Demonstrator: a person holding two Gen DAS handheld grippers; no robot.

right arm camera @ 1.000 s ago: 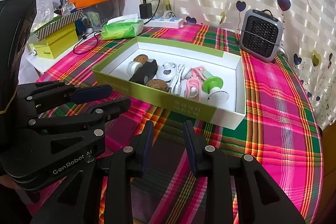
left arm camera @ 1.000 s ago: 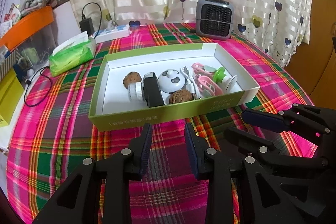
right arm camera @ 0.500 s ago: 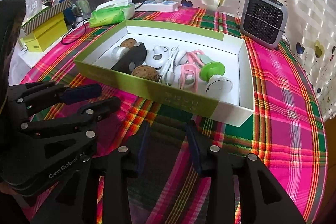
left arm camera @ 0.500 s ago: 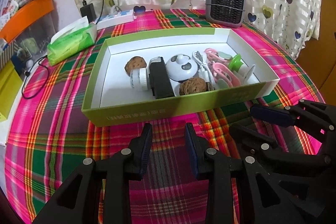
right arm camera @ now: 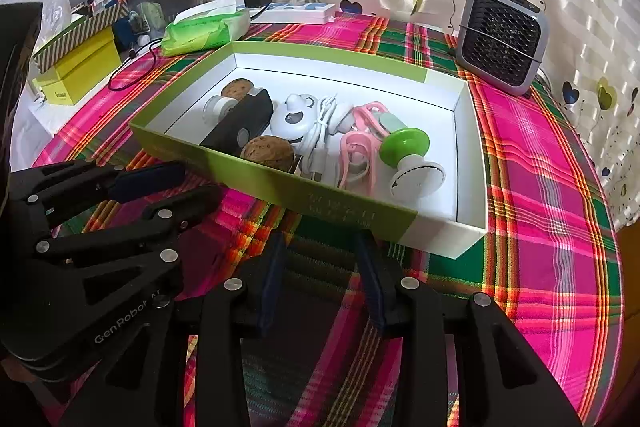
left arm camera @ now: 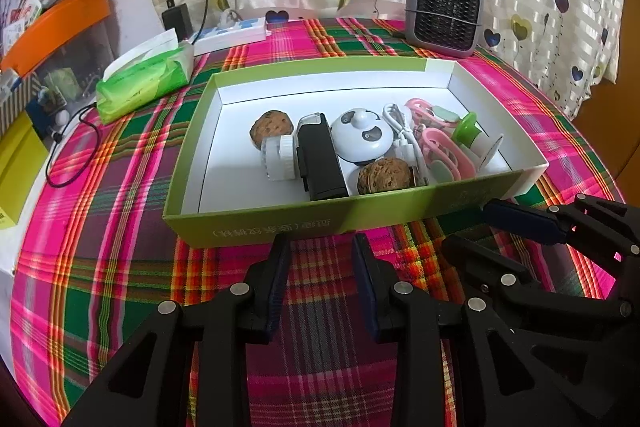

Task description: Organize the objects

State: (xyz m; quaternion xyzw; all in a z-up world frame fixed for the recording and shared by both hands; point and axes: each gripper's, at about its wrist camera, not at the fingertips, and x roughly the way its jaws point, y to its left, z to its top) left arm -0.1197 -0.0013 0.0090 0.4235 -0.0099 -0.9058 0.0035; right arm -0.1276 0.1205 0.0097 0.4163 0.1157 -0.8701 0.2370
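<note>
Jaws apart and empty: we hold the left gripper [left arm camera: 320, 247] and the right gripper [right arm camera: 320, 247] side by side over the plaid tablecloth [left arm camera: 120, 187], each spread with nothing between its pads, just short of the green box [left arm camera: 304, 223].

The shallow box, lime green outside and white inside, lies in the middle of the table with its long near wall facing us. Its contents crowd the right half: a brown walnut [left arm camera: 385, 175] against the near wall, a second walnut [left arm camera: 272, 125] farther back, a white round cap [left arm camera: 278, 157], a black rectangular device [left arm camera: 320, 159], a white panda-faced gadget [left arm camera: 362, 137], a coiled white cable [left arm camera: 404, 135], pink clips [left arm camera: 440, 147] and a green-and-white suction knob [right arm camera: 404, 147]. The left end of the box is bare white floor.

Against the view of a second ago, we see the box larger and nearer in both cameras; its near wall now stands right at the fingertips. The right gripper's jaws are wider than they were then; the left's gap looks the same.

Both grippers tilt downward toward the cloth. In the left view the right gripper's dark fingers [left arm camera: 520, 223] reach in from the lower right; in the right view the left gripper shows at lower left. Behind the box stand a grey heater [left arm camera: 442, 13] and a green tissue pack [left arm camera: 144, 83].
</note>
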